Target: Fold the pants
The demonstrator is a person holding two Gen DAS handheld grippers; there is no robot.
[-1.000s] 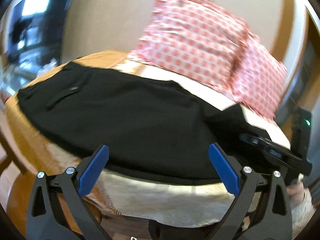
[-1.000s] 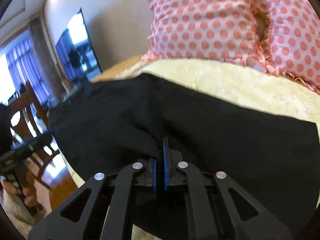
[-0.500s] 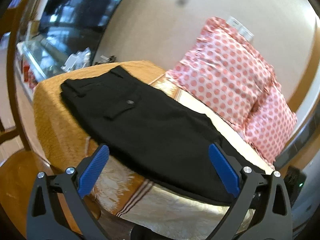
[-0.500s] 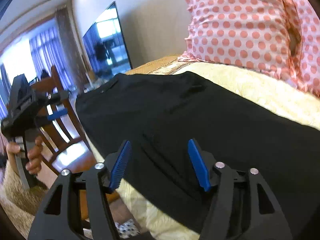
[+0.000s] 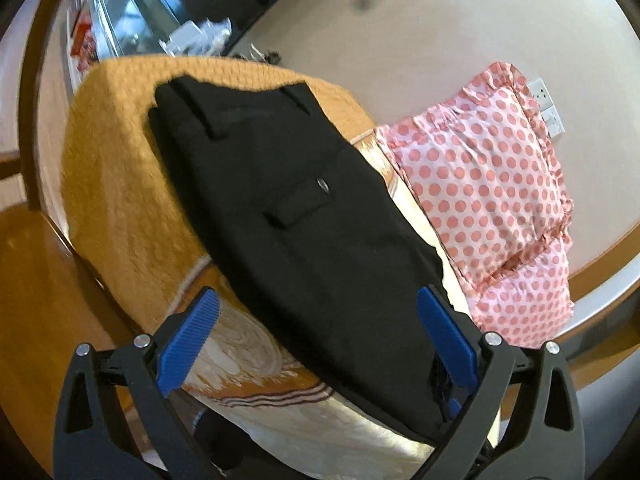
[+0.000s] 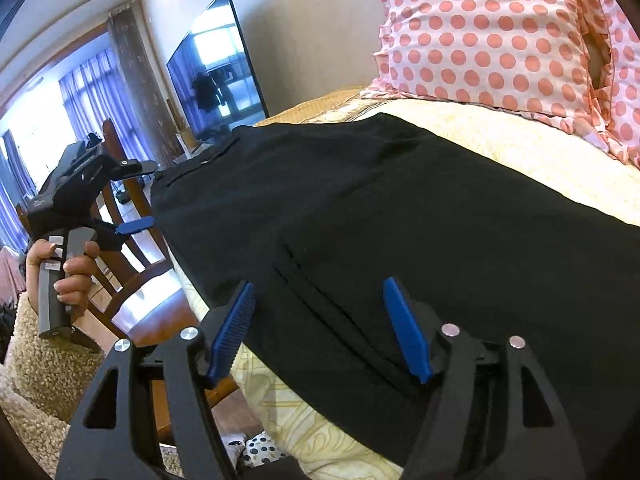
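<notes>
The right hand-held gripper hovered low over the near edge of the black pants, its blue pads spread well apart. Its jaws had just been opening, and although dark cloth lay under the gap between them, neither pad pressed on it; nothing was held. That reads as a release after laying a fold down, with the tool kept close so the layer could be smoothed or caught again.

The left hand-held gripper also stood wide open and empty, its fingers framing the nearer end of the pants from above without touching them. In the right wrist view the same tool appeared off to the left of the right hand-held gripper, clear of the cloth, carried by a hand around its grey handle.

Beyond both tools the pants lay flat along the bed, leg end nearest, waistband and flapped back pocket farther off, probably spread lengthwise so the next fold could bring one end over the other. Farther still, polka-dot pillows leaned against the wall, out of the folding area.
</notes>
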